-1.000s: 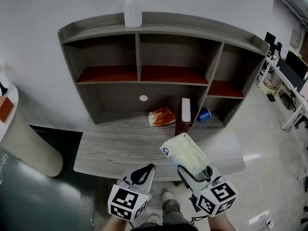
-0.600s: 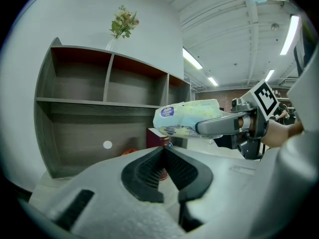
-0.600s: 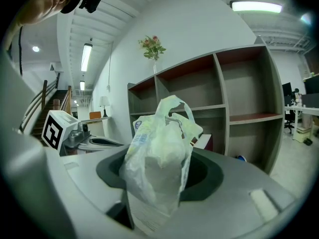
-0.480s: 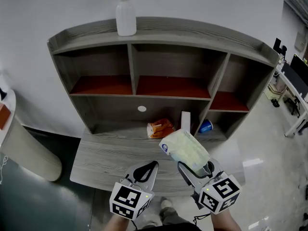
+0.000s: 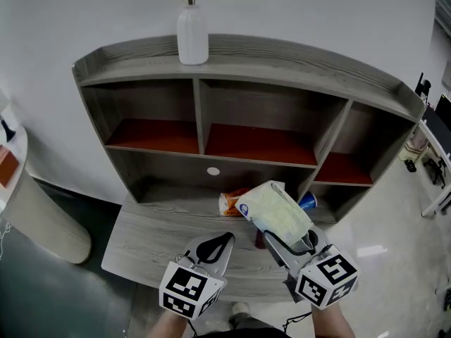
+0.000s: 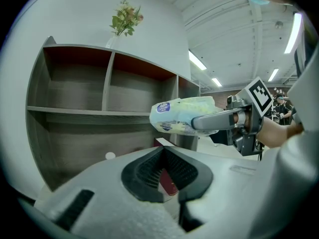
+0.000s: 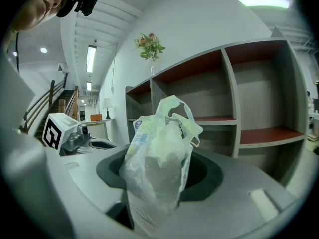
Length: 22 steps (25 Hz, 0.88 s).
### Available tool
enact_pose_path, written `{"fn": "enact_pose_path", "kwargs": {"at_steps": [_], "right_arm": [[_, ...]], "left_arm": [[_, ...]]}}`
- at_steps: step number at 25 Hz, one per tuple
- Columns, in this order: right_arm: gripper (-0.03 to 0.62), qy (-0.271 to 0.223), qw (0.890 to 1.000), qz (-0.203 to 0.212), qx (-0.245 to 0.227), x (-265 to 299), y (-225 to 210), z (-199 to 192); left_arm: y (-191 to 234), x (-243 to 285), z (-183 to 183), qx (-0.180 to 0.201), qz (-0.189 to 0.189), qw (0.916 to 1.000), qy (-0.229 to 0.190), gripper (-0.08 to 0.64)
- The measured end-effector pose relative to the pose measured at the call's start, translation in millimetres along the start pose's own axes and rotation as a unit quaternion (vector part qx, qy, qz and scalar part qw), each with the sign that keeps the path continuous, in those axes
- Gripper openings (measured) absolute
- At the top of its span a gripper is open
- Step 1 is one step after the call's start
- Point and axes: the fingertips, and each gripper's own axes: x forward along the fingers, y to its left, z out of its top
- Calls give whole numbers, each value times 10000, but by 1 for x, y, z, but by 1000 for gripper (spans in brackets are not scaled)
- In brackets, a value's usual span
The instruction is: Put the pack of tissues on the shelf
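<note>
The pack of tissues [image 5: 273, 210], pale green in clear plastic wrap with a blue label, is clamped at its near end by my right gripper [image 5: 290, 239]. It hangs above the desk top, in front of the shelf unit's [image 5: 201, 111] lower middle opening. In the right gripper view the pack [image 7: 157, 158] stands up between the jaws of the right gripper [image 7: 159, 178], with the red-floored compartments behind it. My left gripper [image 5: 215, 246] is shut and empty, low over the desk to the left of the pack. The left gripper view shows the pack [image 6: 182, 114] off to its right.
A white vase [image 5: 192, 35] with a plant stands on the shelf top. In the lower opening lie an orange snack bag [image 5: 229, 201], a blue cup [image 5: 307, 201] and a dark red book [image 5: 259, 241], partly hidden by the pack. The grey desk [image 5: 155, 234] juts out below. A pale round stand [image 5: 42, 217] sits at the left.
The right gripper has carried the tissue pack up and forward toward the shelf; it now covers the book. The left gripper has kept its place beside it.
</note>
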Motion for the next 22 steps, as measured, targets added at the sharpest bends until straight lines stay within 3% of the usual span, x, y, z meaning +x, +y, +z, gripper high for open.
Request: {"fn": "enact_pose_path", "kwargs": {"at_steps": [8, 22], "right_arm": [[249, -161, 9990, 110, -403, 22, -19, 41], [250, -430, 9971, -30, -621, 47, -62, 96]], "left_arm": [[20, 18, 24, 75, 187, 9997, -103, -3], [36, 51, 54, 136, 214, 9996, -124, -3]]}}
